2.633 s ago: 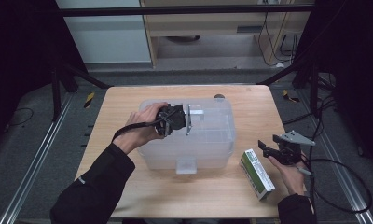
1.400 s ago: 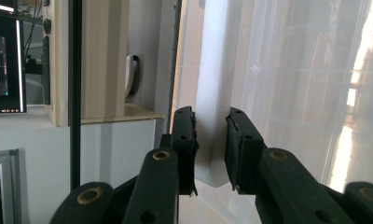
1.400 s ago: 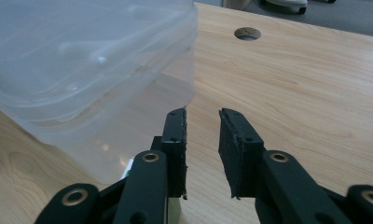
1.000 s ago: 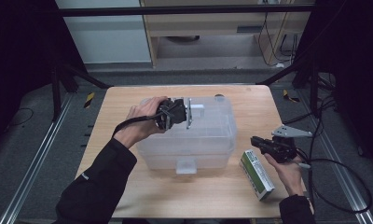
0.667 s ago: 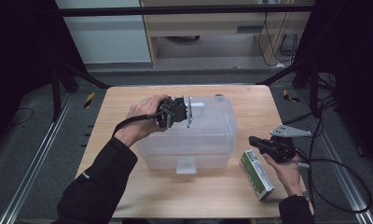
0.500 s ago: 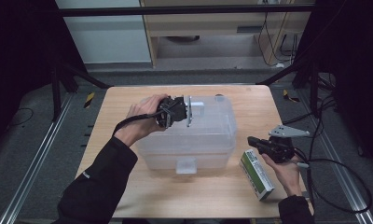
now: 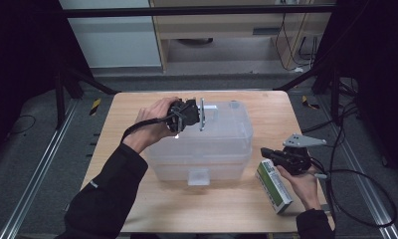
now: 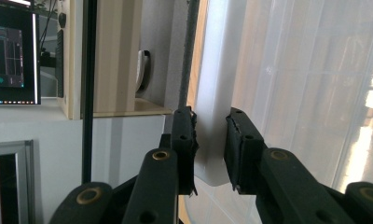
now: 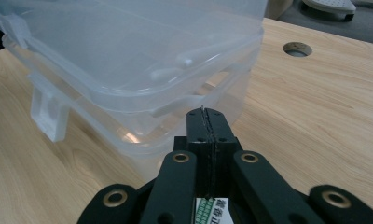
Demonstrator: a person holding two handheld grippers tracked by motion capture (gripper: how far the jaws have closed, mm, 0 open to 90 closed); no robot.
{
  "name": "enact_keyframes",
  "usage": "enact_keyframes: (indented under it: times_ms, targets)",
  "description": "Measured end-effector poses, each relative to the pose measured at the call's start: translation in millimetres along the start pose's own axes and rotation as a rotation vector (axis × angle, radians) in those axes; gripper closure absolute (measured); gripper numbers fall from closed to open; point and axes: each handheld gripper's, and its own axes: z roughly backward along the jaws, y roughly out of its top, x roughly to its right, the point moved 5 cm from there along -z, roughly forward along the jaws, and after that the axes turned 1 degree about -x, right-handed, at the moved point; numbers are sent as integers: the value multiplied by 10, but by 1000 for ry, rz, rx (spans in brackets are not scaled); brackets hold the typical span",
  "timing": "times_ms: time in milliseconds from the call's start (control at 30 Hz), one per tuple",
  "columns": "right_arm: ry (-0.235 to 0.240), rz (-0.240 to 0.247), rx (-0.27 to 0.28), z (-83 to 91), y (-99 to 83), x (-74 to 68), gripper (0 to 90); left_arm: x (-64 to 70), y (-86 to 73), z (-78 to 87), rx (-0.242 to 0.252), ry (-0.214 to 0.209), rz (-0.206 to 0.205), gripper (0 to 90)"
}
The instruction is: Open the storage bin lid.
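While the clear plastic box [image 7: 207, 149] sits mid-table [image 7: 137, 214], both grippers are at work.
Left gripper [image 8: 211, 140]: jaws clamped on the box's white latch [image 8: 215, 93], at the far left edge of the lid [image 7: 222, 124].
Lid: tilted, its left edge raised off the base.
Right gripper [image 9: 206, 116]: jaws pressed together on nothing, pointing at the box's right end.
Green-and-white carton [image 7: 273, 185]: flat on the table, right of the box, just under the right gripper.

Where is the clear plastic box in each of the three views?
High view: clear plastic box at the table centre.
Left gripper view: at right, its white edge inside the left claw.
Right gripper view: upper left, beyond the shut right claw.
Landmark: its front latch, in high and right gripper views.
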Motion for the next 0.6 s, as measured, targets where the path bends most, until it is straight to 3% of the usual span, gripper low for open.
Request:
enact_keyframes:
  times_ms: [600]
  targets:
    - [45,23,-28,-130,31,-117,900,-99,5,-54,6,7,27,739]
